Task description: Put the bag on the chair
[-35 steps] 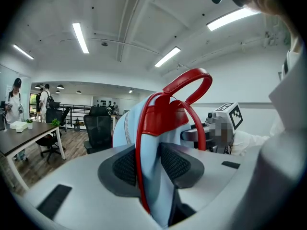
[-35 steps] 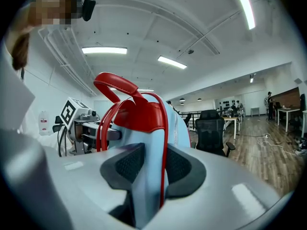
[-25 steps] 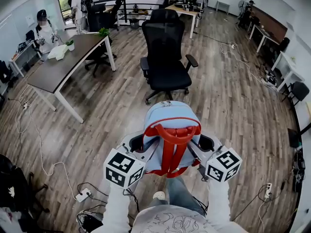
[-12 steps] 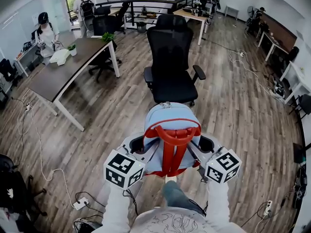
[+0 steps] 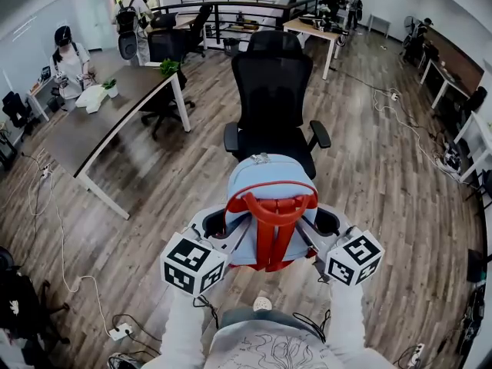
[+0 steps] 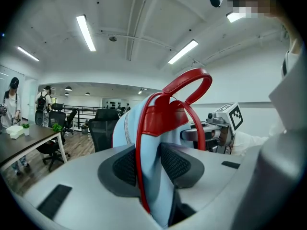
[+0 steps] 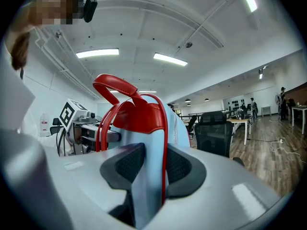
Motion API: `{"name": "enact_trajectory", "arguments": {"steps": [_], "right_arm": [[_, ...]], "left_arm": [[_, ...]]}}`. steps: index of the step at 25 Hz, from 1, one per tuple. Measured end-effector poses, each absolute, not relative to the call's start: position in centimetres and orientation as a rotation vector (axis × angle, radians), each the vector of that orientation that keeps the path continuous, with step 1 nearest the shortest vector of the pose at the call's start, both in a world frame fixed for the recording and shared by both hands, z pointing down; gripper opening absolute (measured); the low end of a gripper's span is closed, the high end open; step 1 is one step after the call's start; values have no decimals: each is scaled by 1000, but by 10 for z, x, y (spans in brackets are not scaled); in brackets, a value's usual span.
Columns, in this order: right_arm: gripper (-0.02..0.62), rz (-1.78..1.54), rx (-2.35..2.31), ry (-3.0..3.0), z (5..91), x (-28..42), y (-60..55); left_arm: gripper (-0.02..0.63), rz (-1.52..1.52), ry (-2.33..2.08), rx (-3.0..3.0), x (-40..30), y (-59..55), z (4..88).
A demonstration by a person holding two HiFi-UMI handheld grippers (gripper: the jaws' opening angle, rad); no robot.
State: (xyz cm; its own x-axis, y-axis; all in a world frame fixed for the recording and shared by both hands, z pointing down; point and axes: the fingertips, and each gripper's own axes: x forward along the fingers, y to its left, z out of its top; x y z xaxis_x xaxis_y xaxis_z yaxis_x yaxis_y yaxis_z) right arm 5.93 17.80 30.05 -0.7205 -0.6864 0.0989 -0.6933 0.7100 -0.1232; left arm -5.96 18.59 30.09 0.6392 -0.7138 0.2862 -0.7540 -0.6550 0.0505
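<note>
A light-blue bag (image 5: 267, 198) with red straps hangs in front of me, held up from both sides. My left gripper (image 5: 217, 224) is shut on the bag's left side; its dark pads pinch blue fabric and a red strap (image 6: 142, 162). On the opposite side my right gripper (image 5: 326, 221) is shut on fabric and strap in the same way (image 7: 152, 169). The black office chair (image 5: 274, 91) stands just beyond the bag, with its seat (image 5: 270, 143) partly hidden behind the bag's top. It also shows past the bag as the chair (image 6: 103, 128) and the chair (image 7: 214, 134) in the gripper views.
A dark desk (image 5: 92, 121) with white legs stands to the left, another black chair (image 5: 165, 102) behind it. People stand at the far left (image 5: 65, 56). Cables (image 5: 46, 229) and a power strip (image 5: 119, 331) lie on the wooden floor. More desks line the right wall.
The black chair has come nearer and now sits just behind the bag. Both grippers keep the same hold on the bag.
</note>
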Motion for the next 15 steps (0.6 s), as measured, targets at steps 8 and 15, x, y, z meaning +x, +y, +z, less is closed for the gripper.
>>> {"name": "enact_trajectory", "arguments": {"steps": [8, 15], "right_arm": [[135, 280, 1174, -2851, 312, 88, 101], [135, 302, 1216, -2828, 326, 103, 22]], "left_arm": [[130, 402, -1183, 2679, -31, 107, 312], [130, 407, -1135, 2684, -16, 25, 327]]}}
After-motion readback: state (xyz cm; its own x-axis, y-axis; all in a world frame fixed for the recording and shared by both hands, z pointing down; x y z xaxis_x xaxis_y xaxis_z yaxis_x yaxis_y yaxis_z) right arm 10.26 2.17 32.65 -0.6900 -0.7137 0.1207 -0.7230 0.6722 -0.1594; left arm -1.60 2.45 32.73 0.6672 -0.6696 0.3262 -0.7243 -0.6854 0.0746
